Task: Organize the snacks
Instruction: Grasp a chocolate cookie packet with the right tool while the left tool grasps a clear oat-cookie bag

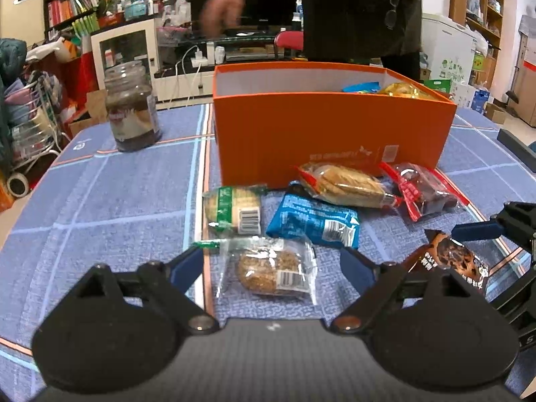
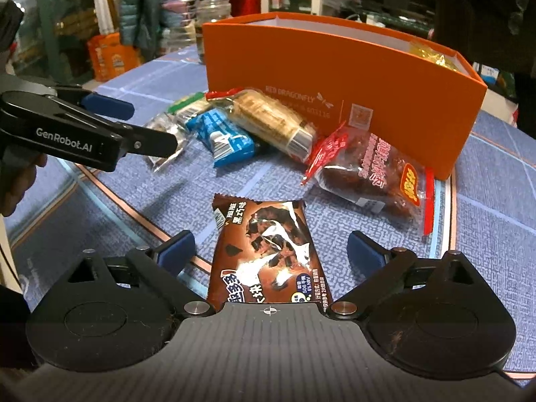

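- Straddling a clear-wrapped oat cake [image 1: 273, 273] flat on the blue cloth [image 1: 110, 194]: left gripper [image 1: 273, 264], jaws wide, pads clear of the wrapper.
- Spread just as wide around a brown chocolate packet [image 2: 268, 251]: right gripper [image 2: 271, 251], gripping nothing.
- Lying beyond, bunched together: green-banded biscuit pack [image 1: 234, 211], blue packet [image 1: 313, 219], cracker sleeve [image 1: 345, 184], red-sealed date bag [image 1: 422, 189].
- Standing behind them: orange box [image 1: 301, 134], gold and blue snacks inside.
- Far left: glass jar [image 1: 132, 107].
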`<state>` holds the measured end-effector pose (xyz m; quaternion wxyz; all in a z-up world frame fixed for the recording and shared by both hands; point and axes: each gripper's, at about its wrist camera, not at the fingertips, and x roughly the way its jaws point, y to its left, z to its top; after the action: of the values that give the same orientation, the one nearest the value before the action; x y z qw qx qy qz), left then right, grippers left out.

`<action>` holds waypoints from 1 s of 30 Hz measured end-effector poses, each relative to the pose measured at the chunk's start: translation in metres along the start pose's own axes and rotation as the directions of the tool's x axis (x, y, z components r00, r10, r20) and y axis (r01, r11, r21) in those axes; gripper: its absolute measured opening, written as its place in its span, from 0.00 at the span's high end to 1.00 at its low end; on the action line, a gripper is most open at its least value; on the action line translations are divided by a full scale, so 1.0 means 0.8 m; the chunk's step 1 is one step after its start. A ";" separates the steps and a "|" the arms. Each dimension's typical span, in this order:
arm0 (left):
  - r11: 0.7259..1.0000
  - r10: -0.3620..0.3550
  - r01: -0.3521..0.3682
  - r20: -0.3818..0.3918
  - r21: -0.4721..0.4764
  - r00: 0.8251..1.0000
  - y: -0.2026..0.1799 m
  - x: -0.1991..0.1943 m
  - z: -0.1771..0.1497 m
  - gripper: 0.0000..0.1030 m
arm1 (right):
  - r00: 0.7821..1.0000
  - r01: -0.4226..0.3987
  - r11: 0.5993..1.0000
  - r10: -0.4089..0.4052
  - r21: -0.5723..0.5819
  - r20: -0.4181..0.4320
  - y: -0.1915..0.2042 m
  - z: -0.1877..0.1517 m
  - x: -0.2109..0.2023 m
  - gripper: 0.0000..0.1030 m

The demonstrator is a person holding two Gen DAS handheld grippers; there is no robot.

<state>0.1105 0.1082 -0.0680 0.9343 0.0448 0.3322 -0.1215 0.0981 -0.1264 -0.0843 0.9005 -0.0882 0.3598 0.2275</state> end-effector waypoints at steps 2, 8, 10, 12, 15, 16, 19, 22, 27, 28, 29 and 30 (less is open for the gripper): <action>1.000 0.006 -0.006 -0.002 0.012 1.000 -0.001 0.003 -0.001 0.14 | 1.000 -0.002 1.000 0.002 -0.003 0.000 0.000 0.000 0.000 0.11; 1.000 0.013 -0.012 -0.019 0.028 1.000 -0.005 0.017 -0.003 0.14 | 1.000 0.001 1.000 -0.001 -0.002 -0.003 0.001 0.000 -0.001 0.10; 1.000 0.012 -0.012 -0.026 0.024 1.000 -0.005 0.023 -0.003 0.14 | 1.000 0.001 1.000 -0.001 -0.001 -0.003 0.001 0.000 0.000 0.10; 1.000 0.014 -0.014 -0.032 0.015 0.999 -0.005 0.029 -0.003 0.14 | 1.000 0.001 1.000 -0.001 -0.002 -0.002 0.001 0.000 0.000 0.10; 1.000 0.012 -0.013 -0.046 -0.012 0.999 -0.001 0.036 -0.003 0.14 | 1.000 0.000 1.000 0.000 -0.002 -0.003 0.001 0.000 0.000 0.10; 1.000 0.012 -0.013 -0.048 -0.022 0.999 0.001 0.038 -0.004 0.14 | 1.000 0.000 1.000 0.000 -0.002 -0.002 0.001 0.000 0.000 0.10; 0.999 0.011 -0.013 -0.055 -0.036 0.998 0.003 0.042 -0.004 0.14 | 1.000 0.000 1.000 0.000 -0.002 -0.003 0.001 -0.001 0.000 0.10; 0.999 0.021 -0.023 -0.056 -0.037 0.998 0.003 0.044 -0.004 0.14 | 1.000 -0.002 1.000 0.002 -0.003 -0.003 0.001 0.000 0.001 0.10; 0.998 0.034 -0.037 -0.058 -0.049 0.998 0.002 0.045 -0.002 0.18 | 1.000 0.003 1.000 -0.003 0.001 -0.005 0.002 -0.001 0.001 0.10; 0.998 0.032 -0.035 -0.059 -0.052 0.998 0.002 0.046 -0.001 0.21 | 1.000 0.004 1.000 -0.004 0.002 -0.006 0.002 -0.001 0.002 0.10; 0.998 0.028 -0.031 -0.058 -0.055 0.998 0.001 0.045 -0.001 0.22 | 1.000 0.005 1.000 -0.005 0.003 -0.008 0.002 0.000 0.002 0.09; 0.998 0.025 -0.028 -0.058 -0.054 0.998 0.000 0.045 0.000 0.24 | 1.000 0.005 1.000 -0.005 0.004 -0.010 0.002 0.000 0.002 0.09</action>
<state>0.1372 0.1013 -0.0909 0.9268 0.0270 0.3613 -0.0988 0.0988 -0.1245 -0.0854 0.8995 -0.0883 0.3645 0.2239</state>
